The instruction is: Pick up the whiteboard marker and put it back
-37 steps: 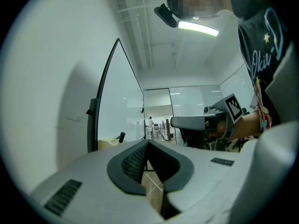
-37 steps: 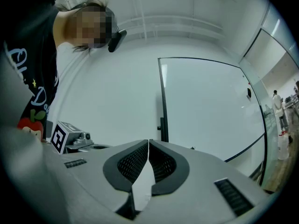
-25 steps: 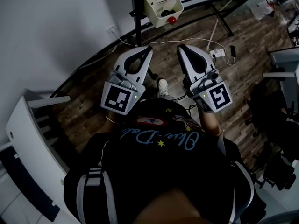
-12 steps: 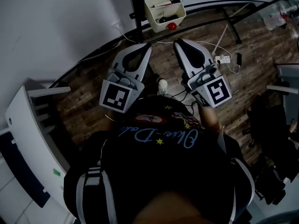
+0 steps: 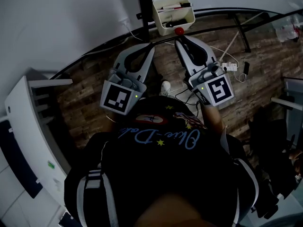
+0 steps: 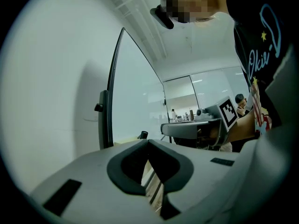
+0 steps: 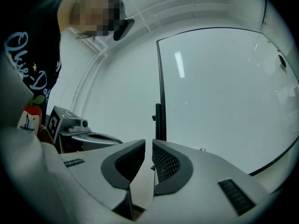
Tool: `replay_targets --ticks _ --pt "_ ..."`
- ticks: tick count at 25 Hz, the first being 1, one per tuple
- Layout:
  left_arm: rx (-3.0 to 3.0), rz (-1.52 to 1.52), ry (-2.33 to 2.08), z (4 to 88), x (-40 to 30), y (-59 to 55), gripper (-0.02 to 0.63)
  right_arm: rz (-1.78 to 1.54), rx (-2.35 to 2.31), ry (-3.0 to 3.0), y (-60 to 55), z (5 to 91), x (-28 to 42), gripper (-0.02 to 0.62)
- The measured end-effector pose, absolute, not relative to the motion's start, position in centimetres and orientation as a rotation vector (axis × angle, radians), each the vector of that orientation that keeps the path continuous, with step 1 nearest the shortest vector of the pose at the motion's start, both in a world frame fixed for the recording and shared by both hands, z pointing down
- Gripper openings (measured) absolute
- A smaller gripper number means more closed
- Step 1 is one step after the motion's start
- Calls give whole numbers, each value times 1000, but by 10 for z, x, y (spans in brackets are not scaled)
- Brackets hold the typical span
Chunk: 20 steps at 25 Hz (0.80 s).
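Observation:
A cream bin (image 5: 174, 14) hangs beside a black stand pole (image 5: 143, 4) at the top of the head view. It holds a dark marker (image 5: 173, 21) and a lighter pen-like item with red on it (image 5: 171, 6). A red round thing (image 5: 179, 31) sits just below the bin. My left gripper (image 5: 150, 48) points up at the wall below the bin, shut and empty. My right gripper (image 5: 179, 40) is close under the red thing, jaws together with nothing between them. The left gripper view shows its closed jaws (image 6: 148, 142) against a white wall; the right gripper view shows its own (image 7: 148, 146) facing a whiteboard.
A white power strip (image 5: 230, 66) with cables lies on the wooden floor at the right. A white shelf unit (image 5: 28, 126) stands at the left. Dark chairs (image 5: 274, 131) crowd the right edge. The person's dark shirt fills the lower middle.
The bin has drifted right and down in the head view and now lies nearer both gripper tips. Both grippers stay shut and empty.

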State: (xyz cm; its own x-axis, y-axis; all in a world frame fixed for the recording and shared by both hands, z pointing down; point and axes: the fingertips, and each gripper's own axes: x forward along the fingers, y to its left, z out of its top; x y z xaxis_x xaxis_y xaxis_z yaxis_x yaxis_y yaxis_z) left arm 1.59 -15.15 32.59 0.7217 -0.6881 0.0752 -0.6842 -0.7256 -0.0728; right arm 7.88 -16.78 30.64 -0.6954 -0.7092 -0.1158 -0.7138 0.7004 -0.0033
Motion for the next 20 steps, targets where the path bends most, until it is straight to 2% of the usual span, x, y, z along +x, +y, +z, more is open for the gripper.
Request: replay_targets --ticks 20 --pt "-2823 -192 1278 329 -1 -162 -12 53 -1167 2877 -201 326 65 94"
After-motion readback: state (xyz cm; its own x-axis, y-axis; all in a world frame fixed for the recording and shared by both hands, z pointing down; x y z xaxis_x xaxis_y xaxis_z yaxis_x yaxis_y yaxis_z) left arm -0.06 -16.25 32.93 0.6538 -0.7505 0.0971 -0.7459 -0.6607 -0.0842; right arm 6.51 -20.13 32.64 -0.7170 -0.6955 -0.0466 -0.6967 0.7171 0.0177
